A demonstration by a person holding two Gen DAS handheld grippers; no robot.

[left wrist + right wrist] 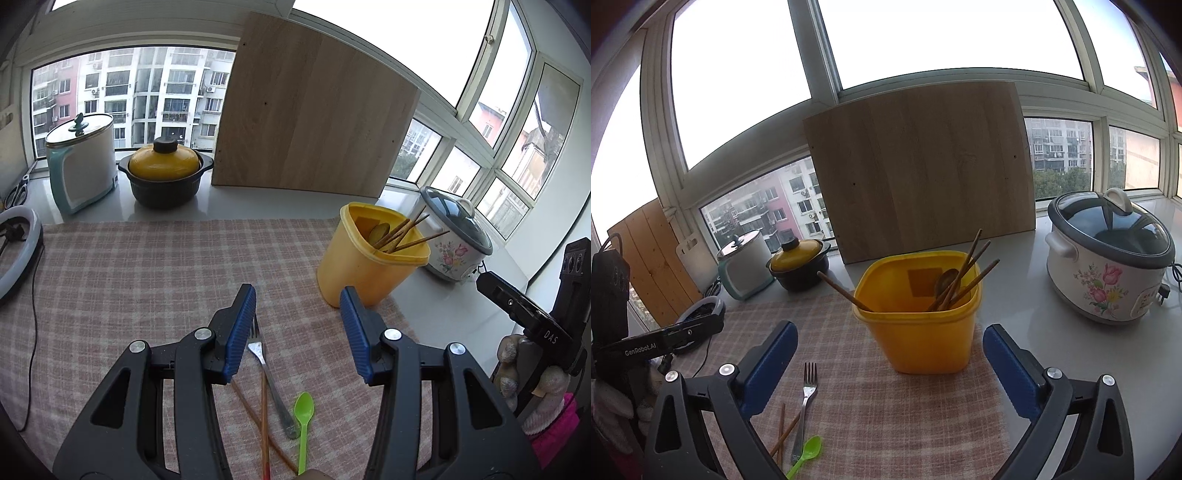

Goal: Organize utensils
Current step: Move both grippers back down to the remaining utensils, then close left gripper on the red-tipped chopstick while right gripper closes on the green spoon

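Progress: partly done. Yellow holder (923, 314) on checkered cloth (147, 266) already holds several chopsticks (964, 273) plus wooden spoon (946, 277).
Left on cloth: fork (266, 373), two chopsticks (263, 421) crossed, green spoon (303, 417), all lying close together in front of holder.
Left gripper (297, 328) half spread, empty, over fork tines.
Right gripper (890, 373) spread wide, empty, facing holder.
Judgement: four pieces still to go; fork likely next.

"GenRobot.AI" on the left tongs (670, 341); "DAS" on the right tongs (532, 317).
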